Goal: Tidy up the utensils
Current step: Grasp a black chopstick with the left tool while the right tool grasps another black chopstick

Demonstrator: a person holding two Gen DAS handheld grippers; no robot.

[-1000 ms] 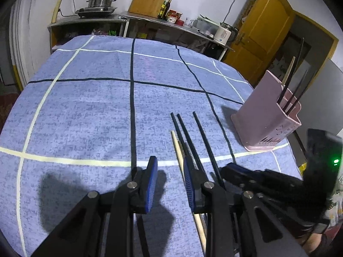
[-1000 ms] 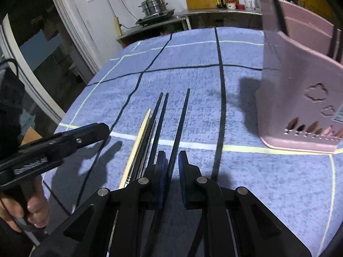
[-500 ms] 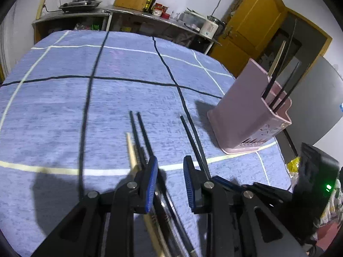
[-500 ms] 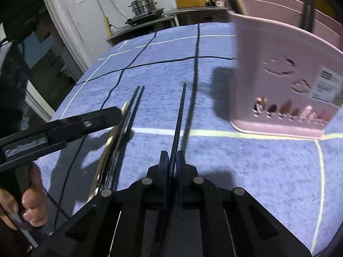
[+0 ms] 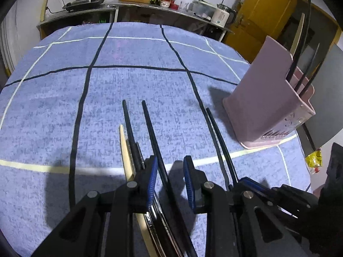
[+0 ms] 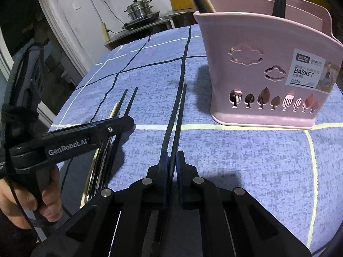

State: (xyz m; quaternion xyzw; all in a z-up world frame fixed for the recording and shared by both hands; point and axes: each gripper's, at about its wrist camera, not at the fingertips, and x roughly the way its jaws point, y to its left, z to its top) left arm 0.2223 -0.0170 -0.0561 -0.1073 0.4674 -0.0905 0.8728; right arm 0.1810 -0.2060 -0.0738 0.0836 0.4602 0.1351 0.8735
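Right gripper (image 6: 171,160) pinched tight on one black chopstick (image 6: 179,111), tip pointing 12 o'clock. Left gripper (image 5: 169,171) jaws wide, straddling a second black chopstick (image 5: 153,139) on the blue cloth (image 5: 64,107). Pink basket (image 6: 268,81) at 1–2 o'clock, upright, holding several dark chopsticks (image 5: 300,64) and a pale one (image 5: 299,32).

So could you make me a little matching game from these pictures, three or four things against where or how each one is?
Things:
1. right claw
2. left claw
3. pink basket
4. pale wooden chopstick

States:
a. open above a black chopstick
b. standing upright, chopsticks inside
c. lying flat on the blue cloth
d. shut on a black chopstick

Pairs: 1-d, 2-a, 3-b, 4-c
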